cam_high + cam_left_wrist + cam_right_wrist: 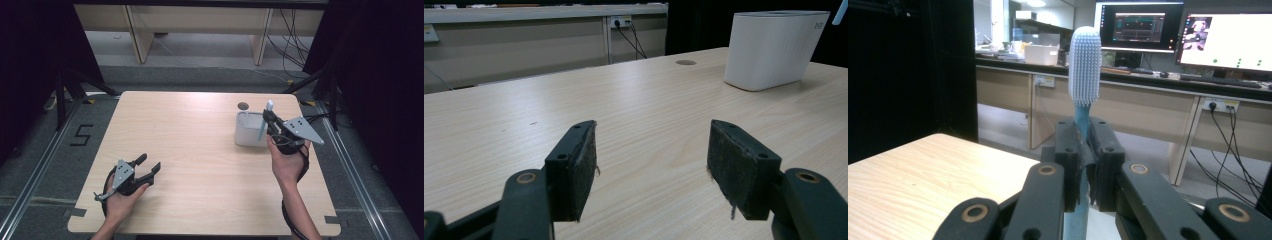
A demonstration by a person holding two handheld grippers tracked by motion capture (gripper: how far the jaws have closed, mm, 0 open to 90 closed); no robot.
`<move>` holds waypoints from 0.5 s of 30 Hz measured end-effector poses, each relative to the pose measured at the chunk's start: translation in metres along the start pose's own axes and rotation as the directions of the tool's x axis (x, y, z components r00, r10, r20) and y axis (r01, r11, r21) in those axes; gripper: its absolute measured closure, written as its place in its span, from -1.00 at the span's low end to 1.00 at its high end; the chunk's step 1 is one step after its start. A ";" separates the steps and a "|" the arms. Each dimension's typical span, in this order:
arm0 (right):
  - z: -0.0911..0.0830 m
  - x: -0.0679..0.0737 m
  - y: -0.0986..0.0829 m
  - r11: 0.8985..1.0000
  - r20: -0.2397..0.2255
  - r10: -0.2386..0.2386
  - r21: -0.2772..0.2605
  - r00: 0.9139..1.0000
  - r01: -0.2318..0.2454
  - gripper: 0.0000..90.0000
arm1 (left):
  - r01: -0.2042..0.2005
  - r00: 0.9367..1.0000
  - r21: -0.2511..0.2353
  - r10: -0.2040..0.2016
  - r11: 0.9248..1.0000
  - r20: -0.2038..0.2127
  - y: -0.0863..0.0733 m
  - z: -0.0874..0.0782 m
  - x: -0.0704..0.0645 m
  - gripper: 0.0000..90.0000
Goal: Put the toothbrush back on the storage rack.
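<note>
The right hand-held gripper (pixel 270 120) is holding a toothbrush (pixel 1084 70) upright over the white holder (pixel 248 131) near the counter's (pixel 200 150) far right corner; probably placing remains. The left hand-held gripper (pixel 651 165) is resting wide, empty.

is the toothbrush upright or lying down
Upright: the toothbrush stands bristle end up, its handle clamped in the right gripper above the white holder.

A pale wood-grain worktop (pixel 200 150) with rounded corners stands on grey carpeted floor (pixel 30 165), where a black "5" marking (pixel 81 135) lies at its left. Beyond it runs a long beige bench (pixel 200 22) with dangling black cables (pixel 292 45). Two lit computer monitors (pixel 1178 30) sit on a dark-topped counter, perhaps another bench. Black curtains (pixel 30 45) flank both sides.
</note>
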State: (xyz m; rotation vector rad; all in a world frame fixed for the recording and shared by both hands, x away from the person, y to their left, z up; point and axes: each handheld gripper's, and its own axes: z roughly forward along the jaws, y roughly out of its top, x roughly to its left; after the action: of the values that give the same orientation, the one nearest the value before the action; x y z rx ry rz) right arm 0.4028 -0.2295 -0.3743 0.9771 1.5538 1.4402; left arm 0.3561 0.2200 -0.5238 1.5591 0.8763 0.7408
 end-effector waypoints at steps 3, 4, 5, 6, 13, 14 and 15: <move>0.000 -0.003 0.002 1.000 0.004 0.007 -0.002 1.000 -0.007 0.89 | 0.001 1.000 0.000 -0.001 1.000 -0.001 0.000 0.000 0.000 -0.20; 0.000 -0.004 0.002 1.000 0.013 -0.004 -0.010 1.000 0.004 0.89 | -0.001 1.000 -0.020 0.002 1.000 0.007 -0.001 0.002 0.000 -0.20; 0.000 -0.005 0.003 1.000 0.007 -0.001 -0.005 1.000 0.001 0.89 | -0.001 1.000 -0.020 0.001 1.000 0.007 -0.001 0.002 0.000 -0.20; 0.000 -0.006 0.003 1.000 0.010 -0.003 -0.007 1.000 0.003 0.89 | -0.004 1.000 -0.024 0.004 1.000 0.003 -0.001 0.002 0.000 -0.20; 0.001 -0.011 0.007 1.000 0.042 0.000 -0.019 0.999 0.000 0.89 | -0.002 1.000 -0.022 0.002 1.000 0.003 -0.001 0.002 0.000 -0.20; 0.001 -0.012 0.007 1.000 0.043 0.003 -0.018 0.999 -0.002 0.89 | -0.001 1.000 -0.021 0.001 1.000 0.003 -0.001 0.002 0.000 -0.20; 0.001 -0.013 0.008 1.000 0.041 -0.002 -0.020 0.999 0.003 0.89 | -0.001 1.000 -0.019 0.001 1.000 0.006 -0.001 0.002 0.000 -0.20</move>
State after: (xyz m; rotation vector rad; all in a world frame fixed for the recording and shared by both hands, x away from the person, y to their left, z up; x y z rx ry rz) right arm 0.4089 -0.2408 -0.3661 0.9866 1.5082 1.4228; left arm 0.3577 0.2194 -0.5247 1.5440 0.8619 0.7434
